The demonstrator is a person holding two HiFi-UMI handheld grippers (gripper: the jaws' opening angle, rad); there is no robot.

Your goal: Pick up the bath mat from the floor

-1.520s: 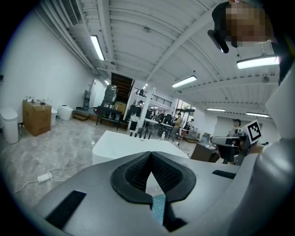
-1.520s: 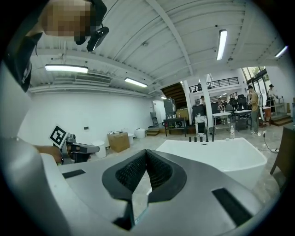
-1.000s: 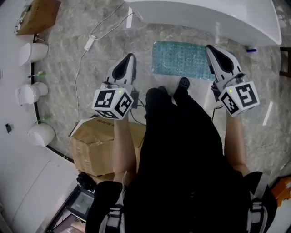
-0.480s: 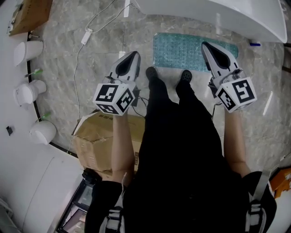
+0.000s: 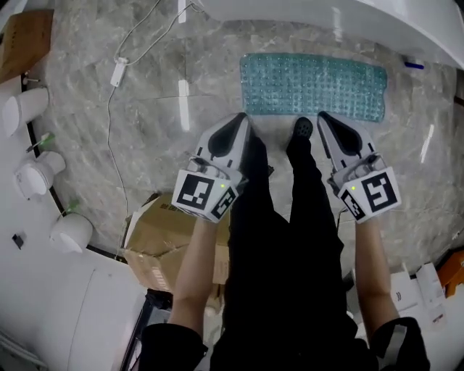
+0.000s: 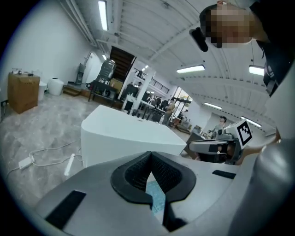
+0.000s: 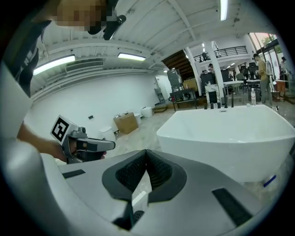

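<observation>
The bath mat (image 5: 312,85), teal and bumpy, lies flat on the marble floor beside the white bathtub (image 5: 326,18). My left gripper (image 5: 238,118) hovers just short of the mat's near left corner, jaws shut and empty. My right gripper (image 5: 325,117) points at the mat's near edge further right, also shut with nothing in it. In the left gripper view the closed jaws (image 6: 150,154) leave a slit that shows a sliver of the mat (image 6: 156,196). In the right gripper view the shut jaws (image 7: 146,152) face the tub (image 7: 230,133).
The person's black shoe (image 5: 302,129) stands at the mat's near edge between the grippers. A cardboard box (image 5: 163,239) sits behind the left arm. A white cable with an adapter (image 5: 116,69) trails across the floor at left. White round fixtures (image 5: 32,170) line the left wall.
Both grippers and the person's feet have come forward to the mat's near edge. The mat now shows whole, no longer partly covered by the right gripper. Both jaws stayed shut.
</observation>
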